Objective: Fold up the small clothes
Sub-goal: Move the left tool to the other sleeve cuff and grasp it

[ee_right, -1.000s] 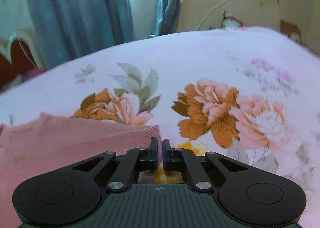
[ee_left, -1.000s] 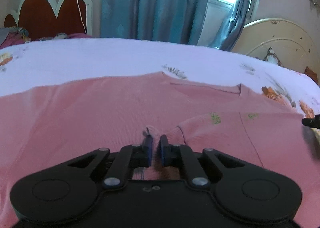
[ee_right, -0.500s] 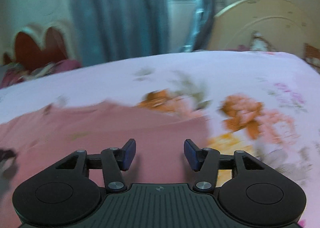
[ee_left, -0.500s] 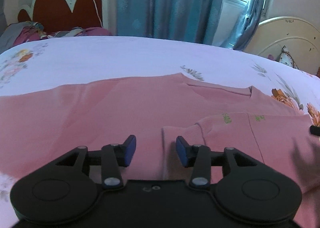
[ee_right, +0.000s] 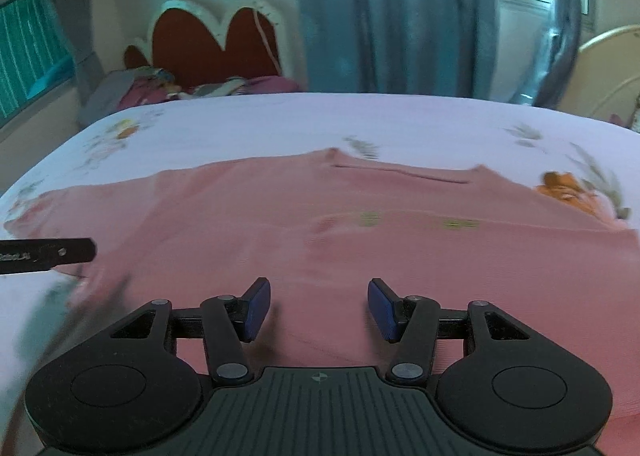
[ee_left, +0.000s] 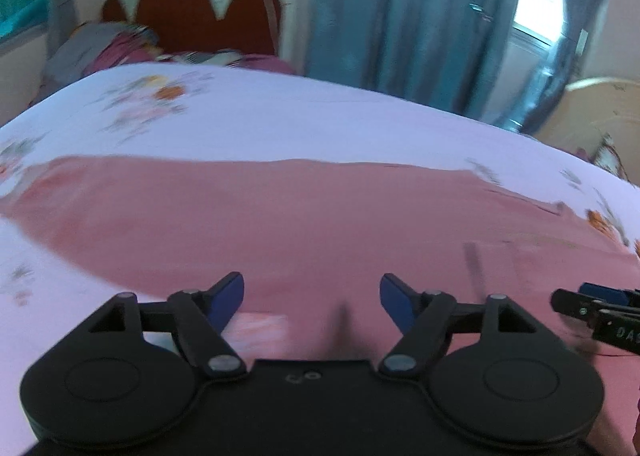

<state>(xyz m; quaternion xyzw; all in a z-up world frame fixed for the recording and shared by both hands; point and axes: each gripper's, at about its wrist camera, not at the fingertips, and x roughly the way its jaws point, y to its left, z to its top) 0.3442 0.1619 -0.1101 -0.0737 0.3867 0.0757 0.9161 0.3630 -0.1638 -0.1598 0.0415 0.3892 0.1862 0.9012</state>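
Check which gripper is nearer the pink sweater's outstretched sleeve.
Left. The left gripper, open, hovers over the pink sweater toward the outstretched sleeve. The right gripper, also open, is over the body below the neckline, farther away.

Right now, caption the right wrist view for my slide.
Open right hand-held gripper over a pink top on a floral bedsheet.

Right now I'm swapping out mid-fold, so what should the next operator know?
Left tool: open, holding nothing, above the pink top.
Right tool: open, empty, also over the top.
The top lies flat on the floral bedsheet, neckline at the far side.
Done: one sleeve lies folded across the body.
Left: the other sleeve still lies spread out to the left; fold it in, then fold the body.
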